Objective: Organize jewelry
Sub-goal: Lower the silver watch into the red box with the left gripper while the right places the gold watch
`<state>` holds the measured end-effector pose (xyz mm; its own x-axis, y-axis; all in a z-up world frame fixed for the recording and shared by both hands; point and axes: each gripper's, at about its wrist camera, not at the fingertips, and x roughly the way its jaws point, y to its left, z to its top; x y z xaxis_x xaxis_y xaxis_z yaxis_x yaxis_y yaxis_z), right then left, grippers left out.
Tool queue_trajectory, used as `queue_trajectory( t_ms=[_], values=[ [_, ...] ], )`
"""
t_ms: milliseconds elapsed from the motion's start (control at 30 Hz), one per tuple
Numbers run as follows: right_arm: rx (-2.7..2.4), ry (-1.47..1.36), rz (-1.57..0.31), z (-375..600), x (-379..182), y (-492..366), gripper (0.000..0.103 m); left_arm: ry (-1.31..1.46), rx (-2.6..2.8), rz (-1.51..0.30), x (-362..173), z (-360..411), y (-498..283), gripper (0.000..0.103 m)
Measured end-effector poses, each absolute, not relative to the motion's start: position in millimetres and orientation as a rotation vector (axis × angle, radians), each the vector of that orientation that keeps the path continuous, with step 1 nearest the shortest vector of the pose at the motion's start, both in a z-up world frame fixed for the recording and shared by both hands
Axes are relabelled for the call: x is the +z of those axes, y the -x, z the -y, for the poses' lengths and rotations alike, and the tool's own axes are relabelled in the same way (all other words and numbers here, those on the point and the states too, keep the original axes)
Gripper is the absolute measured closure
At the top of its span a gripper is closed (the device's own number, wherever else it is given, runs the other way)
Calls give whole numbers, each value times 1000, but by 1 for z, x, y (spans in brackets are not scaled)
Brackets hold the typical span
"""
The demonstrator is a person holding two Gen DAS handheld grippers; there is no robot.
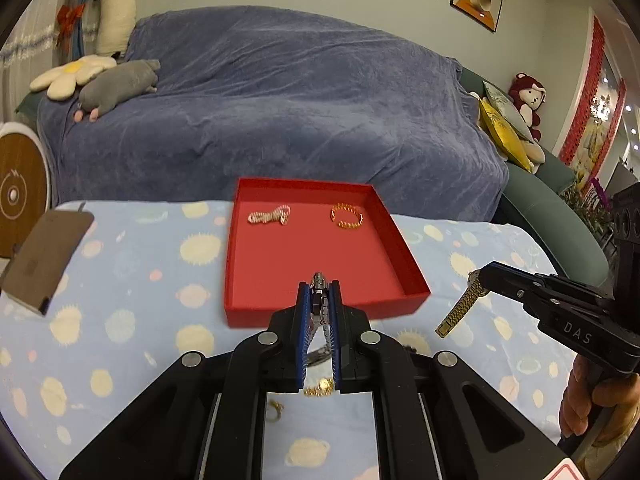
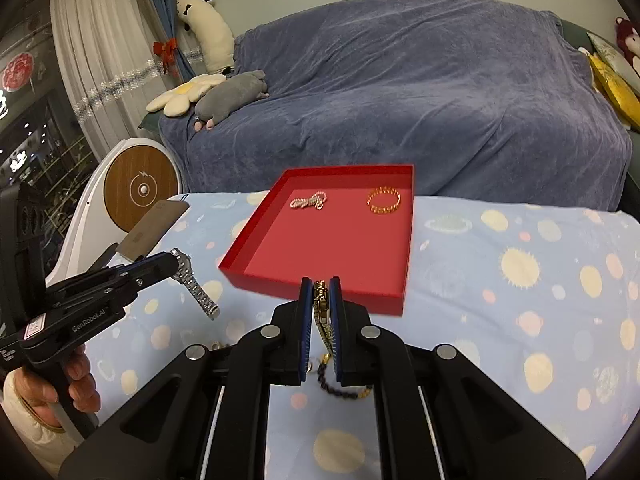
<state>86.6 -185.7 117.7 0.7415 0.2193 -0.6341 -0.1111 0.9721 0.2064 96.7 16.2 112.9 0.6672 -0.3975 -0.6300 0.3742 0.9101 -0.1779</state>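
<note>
Left wrist: left gripper (image 1: 319,286) clamps silver watch (image 1: 319,300), right gripper (image 2: 320,286) gold watch (image 2: 320,300), before red tray (image 1: 416,294) rim

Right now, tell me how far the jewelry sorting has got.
Done: a pearl bracelet and a gold bangle lie in the red tray.
In hand: the left gripper is shut on a silver watch, the right gripper on a gold watch, both short of the tray.
Left: a gold piece and a dark beaded chain remain on the patterned cloth.
</note>
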Motion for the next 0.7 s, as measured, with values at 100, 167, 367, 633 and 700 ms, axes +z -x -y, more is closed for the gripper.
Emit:
queue_trajectory(
  t_ms=[100, 167, 367, 633, 700],
  values=[
    [171, -163, -702, 188, 125, -126, 95, 33, -428, -704, 120, -8, -134, 97],
    [158, -166, -698, 189, 125, -152, 95, 41, -415, -701, 117, -3, -161, 96],
    [138, -182, -732, 189, 101, -223, 95, 84, -410, -733, 90, 13, -229, 96],
    [85, -172, -841, 199, 35, -268, 95, 59, -349, -784, 42, 29, -276, 96],
    [79, -156, -845, 202, 27, -265, 94, 46, -322, -800, 33, 29, -279, 96]
  ],
)
